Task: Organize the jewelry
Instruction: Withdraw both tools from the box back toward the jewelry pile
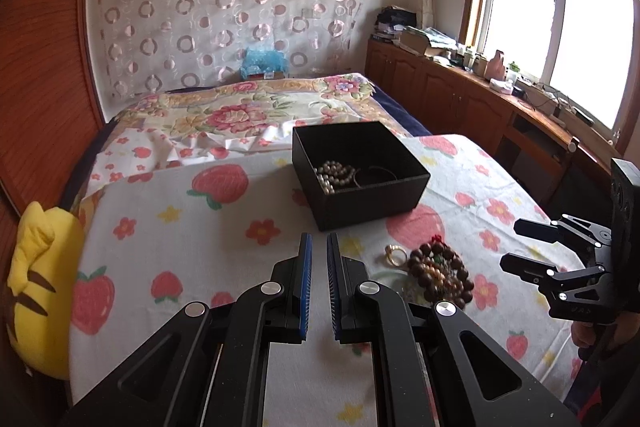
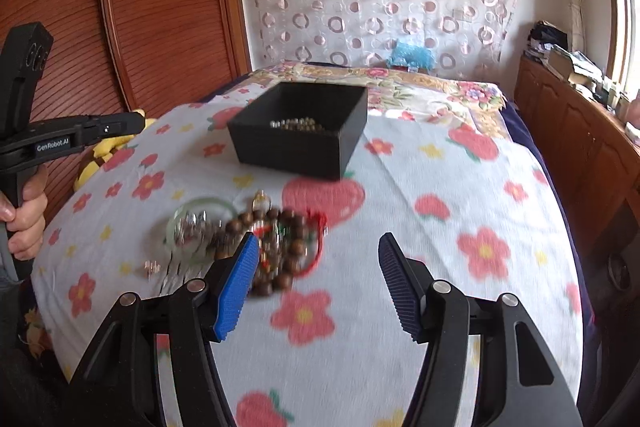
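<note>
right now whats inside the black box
A pearl bracelet and a dark bangle lie in the black box. Its near wall hides the floor nearest the grippers.

Your bed (image 1: 192, 239) wore a white cloth printed with strawberries and flowers. On it, toward the middle, sat an open black box (image 1: 372, 203). Nearer the foot edge lay a heap of brown wooden beads (image 1: 440, 275) with a gold ring (image 1: 396, 254) just beside it, and a clear bangle (image 2: 200, 205) touching the heap.

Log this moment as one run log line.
left gripper: nearly shut, empty | right gripper: open, empty | wooden bead bracelet: on cloth | black box: holds pearl bracelet
</note>
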The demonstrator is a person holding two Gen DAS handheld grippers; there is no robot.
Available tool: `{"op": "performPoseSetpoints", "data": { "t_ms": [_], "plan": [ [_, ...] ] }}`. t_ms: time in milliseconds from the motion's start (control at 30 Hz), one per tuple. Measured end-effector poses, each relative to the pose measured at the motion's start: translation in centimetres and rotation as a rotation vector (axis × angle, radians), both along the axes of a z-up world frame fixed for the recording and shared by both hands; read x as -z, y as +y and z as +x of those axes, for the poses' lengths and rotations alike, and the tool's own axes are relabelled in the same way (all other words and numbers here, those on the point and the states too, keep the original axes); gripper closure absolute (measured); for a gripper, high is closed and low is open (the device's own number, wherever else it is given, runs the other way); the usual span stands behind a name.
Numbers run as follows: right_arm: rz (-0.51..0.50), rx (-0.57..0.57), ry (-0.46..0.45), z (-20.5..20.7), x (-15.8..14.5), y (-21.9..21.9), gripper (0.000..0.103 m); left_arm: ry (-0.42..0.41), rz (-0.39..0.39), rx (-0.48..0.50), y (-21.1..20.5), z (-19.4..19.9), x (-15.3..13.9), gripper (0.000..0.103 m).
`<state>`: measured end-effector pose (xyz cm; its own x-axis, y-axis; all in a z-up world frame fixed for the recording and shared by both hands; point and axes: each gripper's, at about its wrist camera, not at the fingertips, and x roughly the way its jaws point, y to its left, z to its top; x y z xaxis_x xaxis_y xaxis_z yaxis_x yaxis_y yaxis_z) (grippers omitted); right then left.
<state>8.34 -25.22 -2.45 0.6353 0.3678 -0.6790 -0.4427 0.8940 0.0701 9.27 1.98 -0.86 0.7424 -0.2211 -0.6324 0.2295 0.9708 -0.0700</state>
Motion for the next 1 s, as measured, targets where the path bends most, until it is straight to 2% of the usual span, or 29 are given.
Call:
{"op": "performPoseSetpoints", "data": {
  "t_ms": [367,800,1000],
  "plan": [
    [0.009,0.020,0.029,-3.5,2.3,-1.3,0.039,0.094,-0.005,0.039,-1.7,-0.7,3.4,0.096],
    [0.027,0.019,0.046,-3.7,3.2,-1.3,0.039,0.206,-0.062,0.065,-3.3,2.3,5.7,0.095],
    [0.032,0.022,0.053,-3.5,3.2,-1.3,0.039,0.233,-0.043,0.063,-3.6,3.4,6.2,0.095]
  ]
}}
